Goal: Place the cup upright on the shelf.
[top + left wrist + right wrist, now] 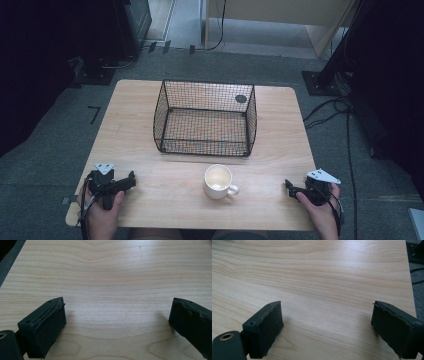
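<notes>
A white mug (218, 181) stands upright near the front middle of the wooden table (150, 130), its handle toward the right front. Behind it sits a black wire basket (205, 118) with nothing inside. My left gripper (131, 179) rests at the table's front left, held by a hand, and points right toward the mug. In the left gripper view its jaws stand wide apart over bare wood, so the left gripper (117, 322) is open. My right gripper (288, 187) lies at the front right, pointing left. The right gripper (327, 327) is open too, with only wood between its jaws.
A round dark mark (241, 99) shows on the table behind the basket. Grey floor surrounds the table, with cables (330, 107) and black stand bases at the right and back left. The table's right edge (409, 277) lies close beside my right gripper.
</notes>
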